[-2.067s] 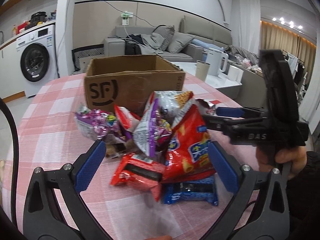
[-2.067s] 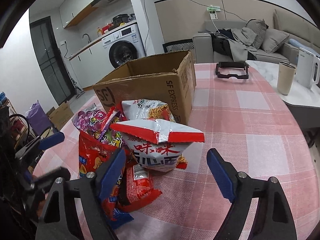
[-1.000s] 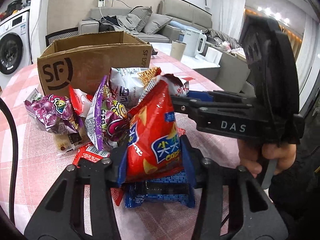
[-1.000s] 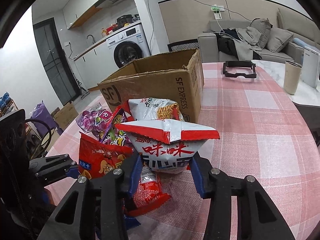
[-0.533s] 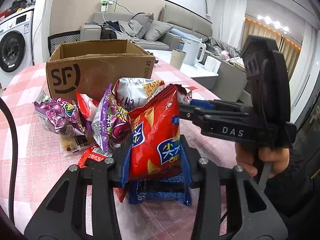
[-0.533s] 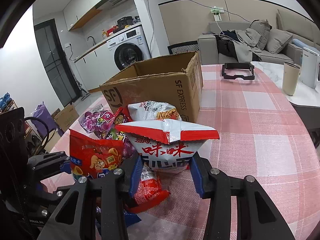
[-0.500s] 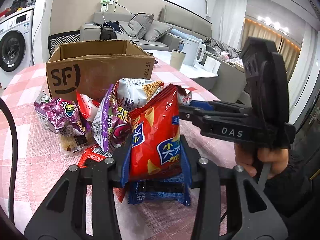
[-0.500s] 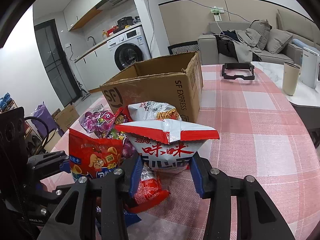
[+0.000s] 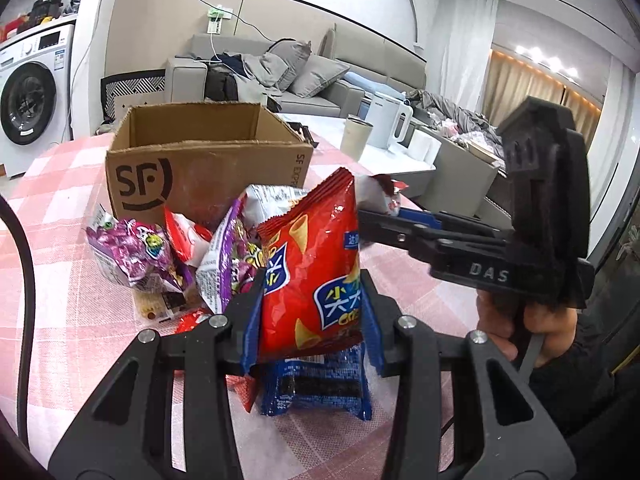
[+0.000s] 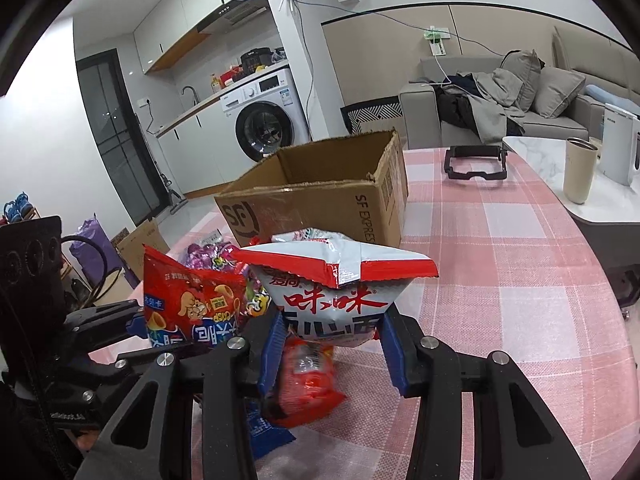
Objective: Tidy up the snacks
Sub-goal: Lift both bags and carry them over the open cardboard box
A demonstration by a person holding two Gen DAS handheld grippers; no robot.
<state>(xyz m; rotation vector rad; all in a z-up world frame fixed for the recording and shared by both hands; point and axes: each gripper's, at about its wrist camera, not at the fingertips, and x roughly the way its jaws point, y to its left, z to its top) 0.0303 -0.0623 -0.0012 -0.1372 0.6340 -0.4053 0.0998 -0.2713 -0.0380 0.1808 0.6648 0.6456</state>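
Note:
My left gripper [image 9: 310, 334] is shut on a red chip bag [image 9: 316, 272] and holds it upright above the snack pile. My right gripper [image 10: 332, 350] is shut on a white and red snack bag [image 10: 334, 292], also lifted off the table. The red chip bag shows in the right wrist view [image 10: 192, 304] too. On the table lie a blue packet [image 9: 316, 386], purple bags [image 9: 136, 256] and a red packet [image 10: 308, 376]. An open SF cardboard box [image 9: 200, 168] stands behind the pile, also seen in the right wrist view [image 10: 320, 200].
The table has a pink checked cloth [image 10: 500, 280]. A black frame [image 10: 474, 164] lies far behind the box. A beige cup [image 10: 578, 176] and a white kettle [image 10: 618, 148] stand on a side table at the right. A sofa and a washing machine are beyond.
Both grippers closed on their bags about a second ago and have since lifted them higher above the pile. The box looks lower and farther in both views.

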